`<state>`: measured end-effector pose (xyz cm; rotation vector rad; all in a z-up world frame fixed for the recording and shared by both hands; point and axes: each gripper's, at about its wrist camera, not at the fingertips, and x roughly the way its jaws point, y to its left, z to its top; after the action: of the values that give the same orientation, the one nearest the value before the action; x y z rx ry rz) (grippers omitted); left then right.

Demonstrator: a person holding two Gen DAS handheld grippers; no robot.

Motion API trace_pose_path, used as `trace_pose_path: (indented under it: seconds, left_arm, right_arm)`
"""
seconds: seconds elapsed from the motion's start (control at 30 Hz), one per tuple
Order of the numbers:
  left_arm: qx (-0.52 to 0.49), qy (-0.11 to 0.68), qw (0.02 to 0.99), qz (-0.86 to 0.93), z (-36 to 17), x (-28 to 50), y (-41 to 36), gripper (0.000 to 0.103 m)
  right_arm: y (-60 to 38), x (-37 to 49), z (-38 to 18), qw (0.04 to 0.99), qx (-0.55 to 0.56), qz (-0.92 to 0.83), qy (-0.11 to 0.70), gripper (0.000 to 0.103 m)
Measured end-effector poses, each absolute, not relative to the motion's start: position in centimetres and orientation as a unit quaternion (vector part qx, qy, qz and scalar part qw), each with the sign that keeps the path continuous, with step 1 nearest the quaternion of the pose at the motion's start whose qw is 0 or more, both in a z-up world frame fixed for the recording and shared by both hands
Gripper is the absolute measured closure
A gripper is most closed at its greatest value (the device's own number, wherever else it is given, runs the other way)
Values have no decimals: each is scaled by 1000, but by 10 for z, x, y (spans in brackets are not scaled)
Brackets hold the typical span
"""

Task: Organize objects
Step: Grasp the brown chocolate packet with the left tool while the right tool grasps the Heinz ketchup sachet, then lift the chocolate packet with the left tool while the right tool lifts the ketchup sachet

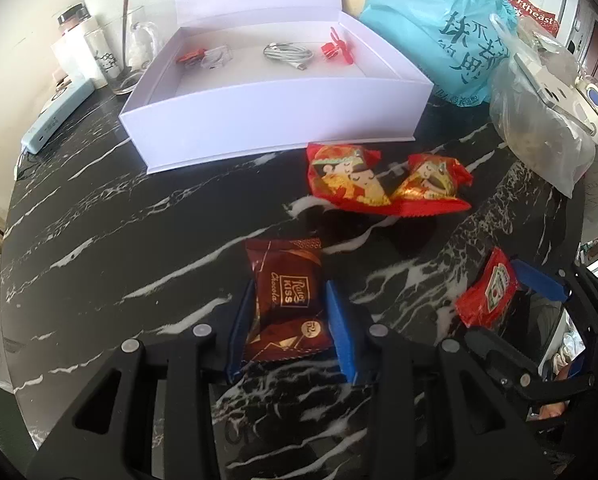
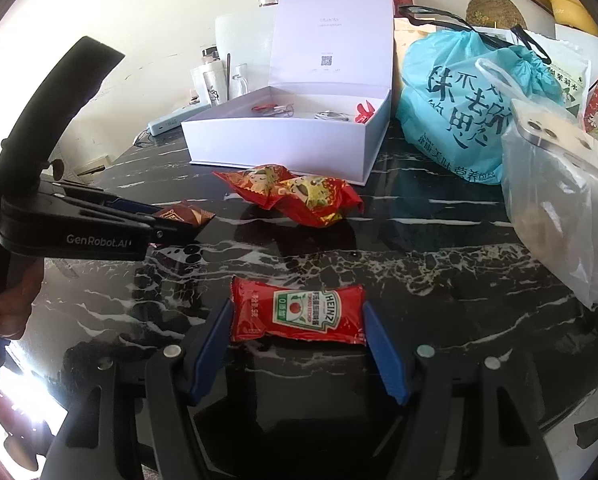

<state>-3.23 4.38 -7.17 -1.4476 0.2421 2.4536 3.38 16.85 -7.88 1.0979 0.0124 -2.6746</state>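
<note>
- The left gripper (image 1: 289,320), black with blue pads, is clamped on a brown foil chocolate packet (image 1: 285,300) printed "Ritter KISS Chocolate", its jaws drawn in against the wrapper's two sides; in the right wrist view the packet hangs clear of the black white-veined marble tabletop (image 1: 139,240).
- The right gripper (image 2: 299,332) brackets a red Heinz tomato ketchup sachet (image 2: 299,312), both pads touching the sachet's short ends.
- Two red sweet wrappers with cartoon figures (image 1: 383,180) lie between the grippers and an open white lidded gift box (image 1: 259,120), which holds a coiled white cable (image 1: 289,54), a small red fan (image 1: 333,48) and a clear case.
- A turquoise plastic bag with dark Chinese lettering (image 1: 439,28) and a clear plastic bag (image 1: 539,120) crowd the box's right side; "GenRobot.AI" is printed on the left gripper's body.
</note>
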Motion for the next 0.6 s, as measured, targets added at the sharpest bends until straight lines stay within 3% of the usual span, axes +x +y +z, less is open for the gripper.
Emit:
trace_pose_path:
  seconds: [0.6]
  left_arm:
    - [-503,80,121,852,-70,-11,22,67]
  right_arm:
    - [129,31,-79,157,385,-908,50,33]
